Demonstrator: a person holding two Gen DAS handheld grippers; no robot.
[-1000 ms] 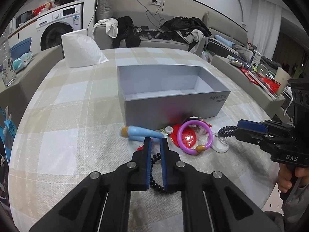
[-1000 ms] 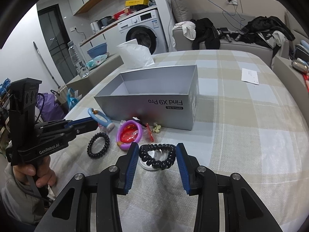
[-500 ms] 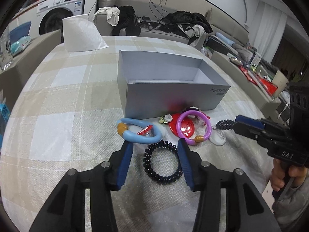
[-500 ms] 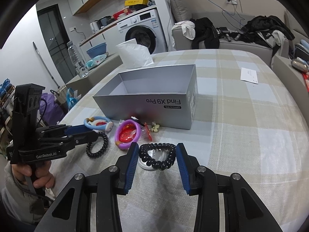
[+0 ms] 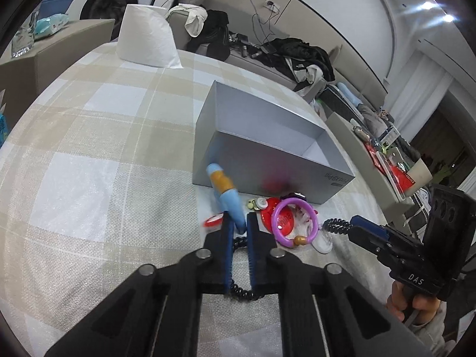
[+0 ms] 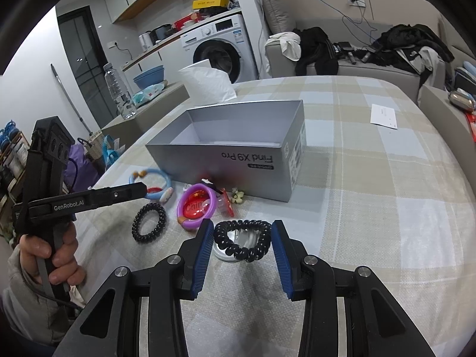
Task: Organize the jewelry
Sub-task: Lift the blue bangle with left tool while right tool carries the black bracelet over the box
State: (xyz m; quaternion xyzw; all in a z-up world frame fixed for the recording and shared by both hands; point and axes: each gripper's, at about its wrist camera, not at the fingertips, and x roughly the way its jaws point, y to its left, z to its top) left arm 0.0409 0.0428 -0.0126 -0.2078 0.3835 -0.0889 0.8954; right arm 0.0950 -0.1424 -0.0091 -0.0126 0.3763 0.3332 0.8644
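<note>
An open grey box (image 5: 261,148) stands on the checked tablecloth; it also shows in the right wrist view (image 6: 238,151). My left gripper (image 5: 238,226) is shut on the blue bracelet (image 5: 227,193) and lifts one end of it; the black coil hair tie (image 5: 241,290) lies under its fingers. In the right wrist view the left gripper (image 6: 142,189) sits at the blue bracelet (image 6: 151,183), with the loose coil tie (image 6: 148,221) below. My right gripper (image 6: 242,238) holds a second black coil tie (image 6: 242,239) between its pads, squeezed out of round, over a clear dish (image 6: 229,254).
A purple bracelet (image 5: 293,223) on a red badge (image 5: 267,215), a small flower charm (image 6: 236,195) and other trinkets lie before the box. A white tissue pack (image 5: 145,41) stands at the far side. A paper slip (image 6: 383,116) lies to the right.
My left gripper was open around the loose black coil tie; it has moved forward, shut on the blue bracelet and tipped it up. The right gripper has held still.
</note>
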